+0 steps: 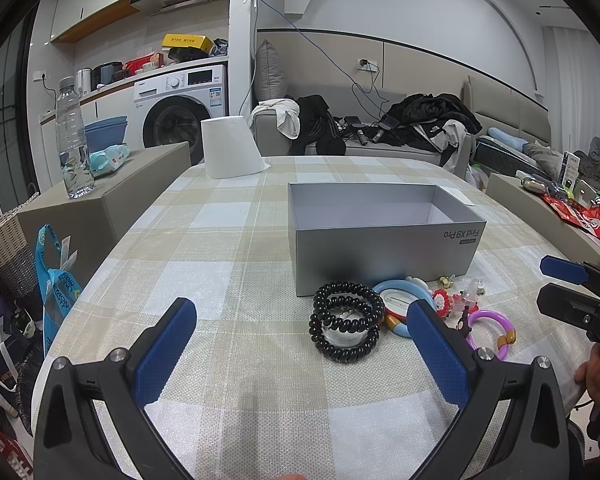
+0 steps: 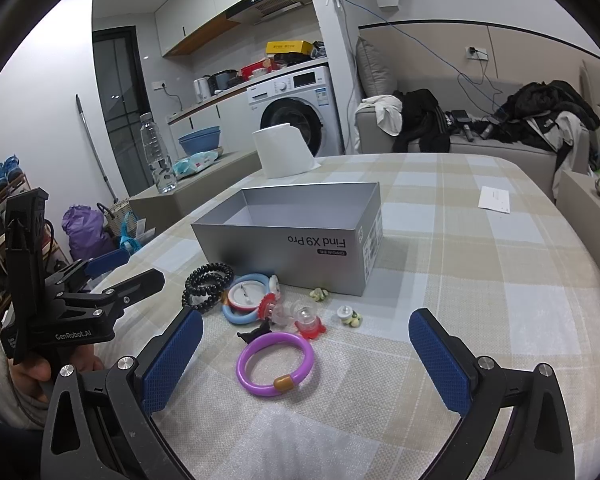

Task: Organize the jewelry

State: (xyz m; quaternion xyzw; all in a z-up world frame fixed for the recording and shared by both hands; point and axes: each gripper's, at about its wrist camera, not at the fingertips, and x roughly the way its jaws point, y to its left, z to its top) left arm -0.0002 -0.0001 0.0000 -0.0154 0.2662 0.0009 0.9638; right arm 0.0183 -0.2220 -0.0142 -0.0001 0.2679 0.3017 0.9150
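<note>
Progress: I judge the job not yet begun. The grey box stands open on the checked tablecloth, and what I can see of its inside holds nothing.
Jewelry: all of it lies in a loose cluster on the cloth just in front of the box's near wall.
Pieces left: black coiled bands, a blue-rimmed round piece touching them, a purple bangle with an amber bead nearest me, a red-based clear trinket, and two small pale green charms.
Left gripper: jaws wide apart, gripping nothing, low over the cloth with the black bands lying between and just beyond the pads.
Right gripper: jaws also wide apart, nothing held, with the purple bangle lying between the pads.
Next, as I judge it: each tool has a piece lined up; closing on the bangle or the bands and carrying it into the box would be the first real step.
Left wrist view only: the box's far inner wall and a good part of its pale floor; the right tool shows at the frame edge.
Right wrist view only: the whole bangle, the two charms apart from the pile, a white slip of paper beyond the box.
Unclear: the small red and white bits beside the blue ring are too tangled for me to name; possibly hair clips.
</note>
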